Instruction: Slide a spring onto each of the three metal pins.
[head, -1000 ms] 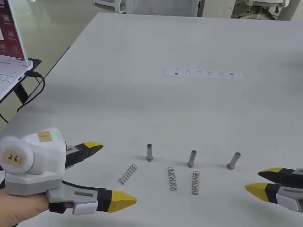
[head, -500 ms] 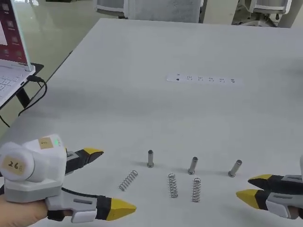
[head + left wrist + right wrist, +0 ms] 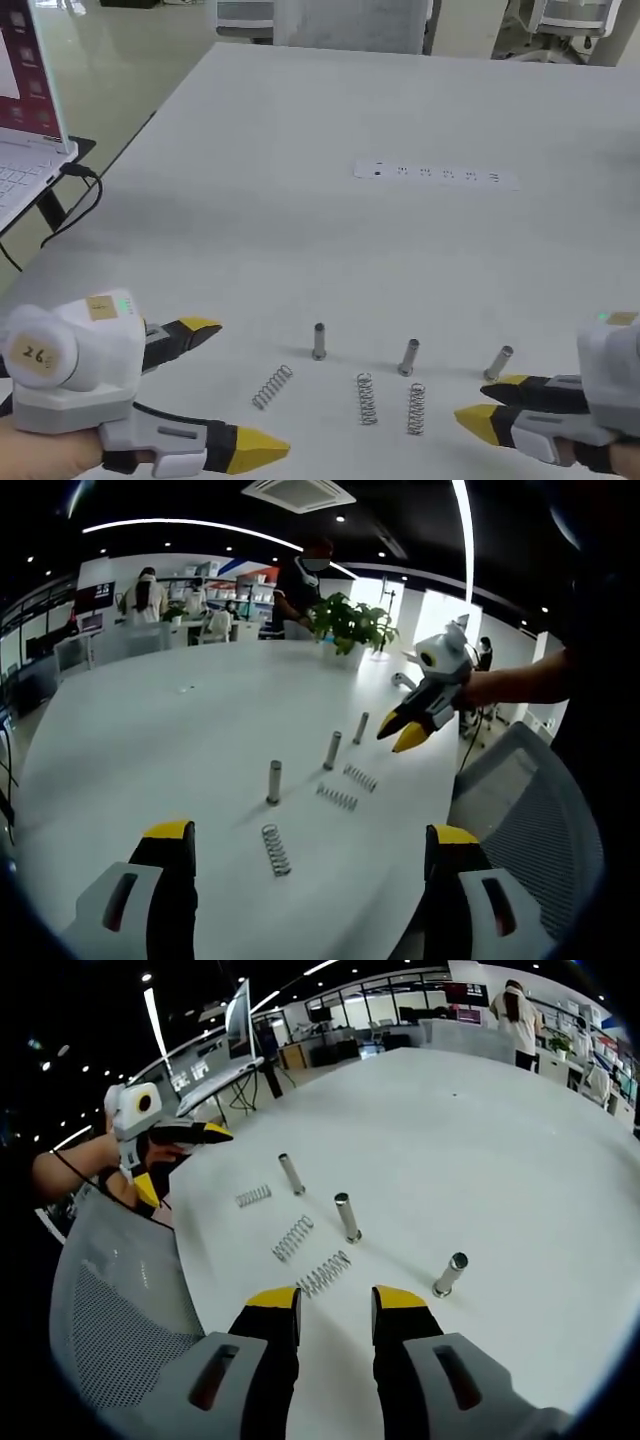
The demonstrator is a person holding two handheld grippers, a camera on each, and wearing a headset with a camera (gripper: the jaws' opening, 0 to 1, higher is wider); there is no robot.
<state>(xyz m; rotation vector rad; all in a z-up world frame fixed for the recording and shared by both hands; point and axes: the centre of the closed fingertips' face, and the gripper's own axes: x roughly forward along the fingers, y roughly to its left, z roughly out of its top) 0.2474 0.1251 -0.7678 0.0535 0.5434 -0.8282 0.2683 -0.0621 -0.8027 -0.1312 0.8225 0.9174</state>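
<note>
right gripper moves in toward the springs; no pin fitted yet

right gripper (image 3: 478, 398) has come inward along the near edge of the bench (image 3: 350, 240) since the earlier frame, and its yellow tips now sit just beside the right-hand spring (image 3: 416, 409) and just below the right-hand pin (image 3: 498, 362). its jaws are narrow, with a small gap, and hold nothing. left gripper (image 3: 250, 388) hangs at the near left with its jaws spread wide, also holding nothing, close to the left-hand spring (image 3: 271, 387).

progress, as i judge it: nothing is done. the left-hand pin (image 3: 319, 341), middle pin (image 3: 409, 356) and right-hand pin are all bare and set in a row. all three springs, including the middle spring (image 3: 366, 398), lie flat on the bench just nearer than the pins. three springs remain to be picked up and slid on.

hard to tell: whether the pins are fixed to the bench or only stand on it. the right gripper's body is cut off at the picture's edge in the head view. a power strip (image 3: 435, 175) lies well apart, toward the far edge.
</note>
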